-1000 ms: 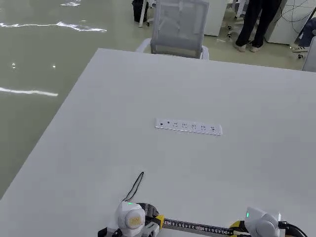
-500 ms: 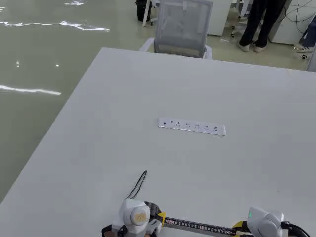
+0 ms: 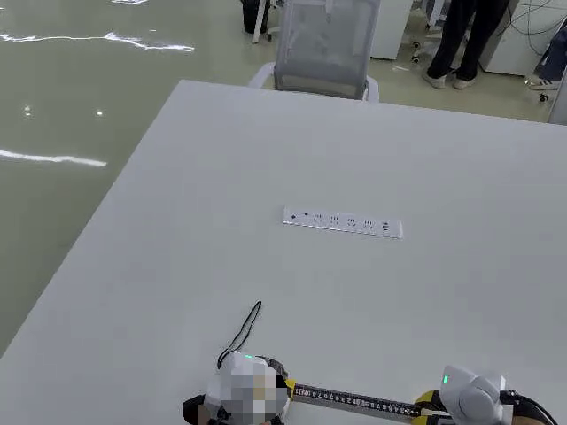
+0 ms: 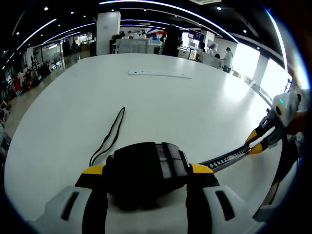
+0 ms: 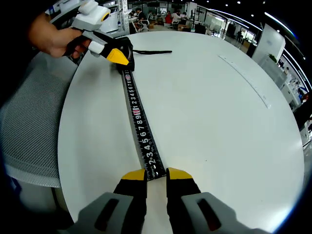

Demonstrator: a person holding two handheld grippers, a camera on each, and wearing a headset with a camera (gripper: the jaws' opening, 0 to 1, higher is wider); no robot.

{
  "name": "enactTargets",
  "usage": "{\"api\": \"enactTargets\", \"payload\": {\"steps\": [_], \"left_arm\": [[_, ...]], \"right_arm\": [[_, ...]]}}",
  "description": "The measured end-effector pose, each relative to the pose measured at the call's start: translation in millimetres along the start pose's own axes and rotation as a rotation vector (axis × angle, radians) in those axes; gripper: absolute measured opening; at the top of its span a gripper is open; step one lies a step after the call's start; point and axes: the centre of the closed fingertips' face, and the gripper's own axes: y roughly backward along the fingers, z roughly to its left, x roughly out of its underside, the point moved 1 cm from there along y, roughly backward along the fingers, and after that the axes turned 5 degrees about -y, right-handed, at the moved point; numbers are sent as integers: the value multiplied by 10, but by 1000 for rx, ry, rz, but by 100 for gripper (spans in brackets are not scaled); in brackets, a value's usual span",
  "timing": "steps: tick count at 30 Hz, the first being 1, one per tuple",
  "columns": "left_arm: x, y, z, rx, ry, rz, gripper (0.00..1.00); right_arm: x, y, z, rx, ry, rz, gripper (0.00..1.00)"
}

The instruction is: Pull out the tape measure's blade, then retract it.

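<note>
Stretching crosswise, blade (image 3: 354, 405) runs from left tool's (image 4: 146, 171) case (image 4: 142, 160) to right tool (image 5: 157, 174).

The right gripper (image 5: 156, 174) has its yellow-tipped jaws closed on the end of a black tape blade (image 5: 139, 119) with white numerals. The blade lies flat along the white bench (image 5: 209, 126) to the left gripper (image 5: 117, 54), held by a hand (image 5: 51, 41) and apparently clamping the dark tape case (image 5: 126, 48).
</note>
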Motion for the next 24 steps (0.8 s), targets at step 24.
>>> {"api": "enactTargets", "payload": {"steps": [24], "left_arm": [[-15, 2, 3, 5, -12, -6, 61]], "right_arm": [[17, -6, 3, 9, 4, 1, 14]]}}
